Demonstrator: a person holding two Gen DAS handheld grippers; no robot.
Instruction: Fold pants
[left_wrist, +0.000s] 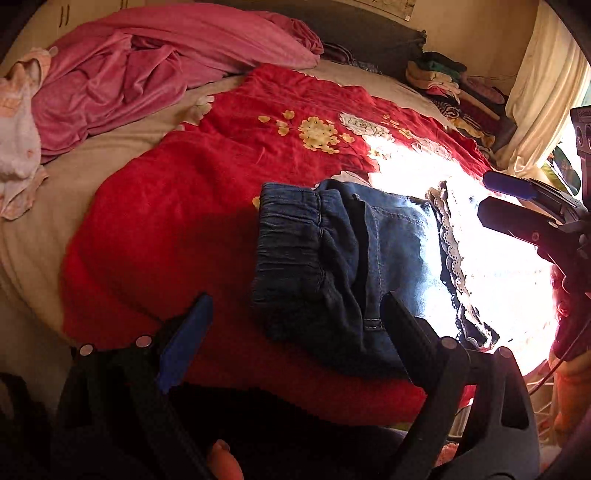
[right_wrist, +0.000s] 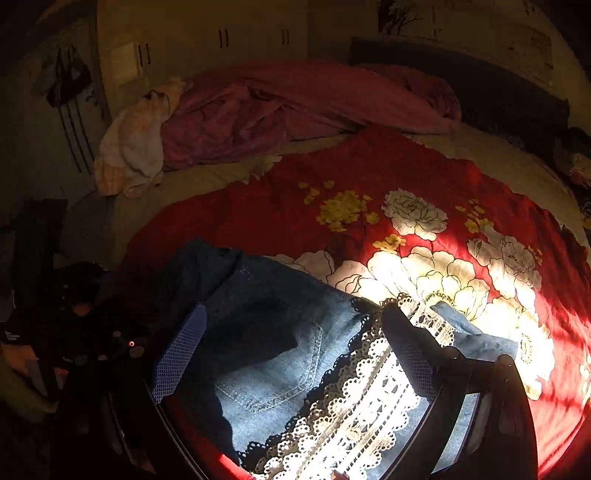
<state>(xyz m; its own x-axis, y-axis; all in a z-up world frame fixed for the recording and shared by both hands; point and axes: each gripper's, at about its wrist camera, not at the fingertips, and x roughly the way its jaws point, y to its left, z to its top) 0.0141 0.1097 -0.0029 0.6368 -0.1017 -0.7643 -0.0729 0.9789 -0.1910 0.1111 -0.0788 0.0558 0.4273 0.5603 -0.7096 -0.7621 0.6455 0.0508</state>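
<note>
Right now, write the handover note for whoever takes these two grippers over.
Left gripper: open, empty, above the elastic-waist end of the dark blue denim pants with cream lace trim.
Right gripper: open, empty, above the back pocket and lace hem.
The pants lie in a folded bundle on the red floral blanket, half in bright sun.
Done: pants appear folded over and let go.
Left: check the fold; tidy edges if needed. The pile of folded clothes sits at the bed's far corner.

Bed (left_wrist: 66, 192) with beige sheet, bearing a red floral quilt (left_wrist: 192, 206), a crumpled pink blanket (left_wrist: 147, 62), a pale garment (left_wrist: 18, 140); folded denim pants (left_wrist: 332, 258) on the quilt
</note>
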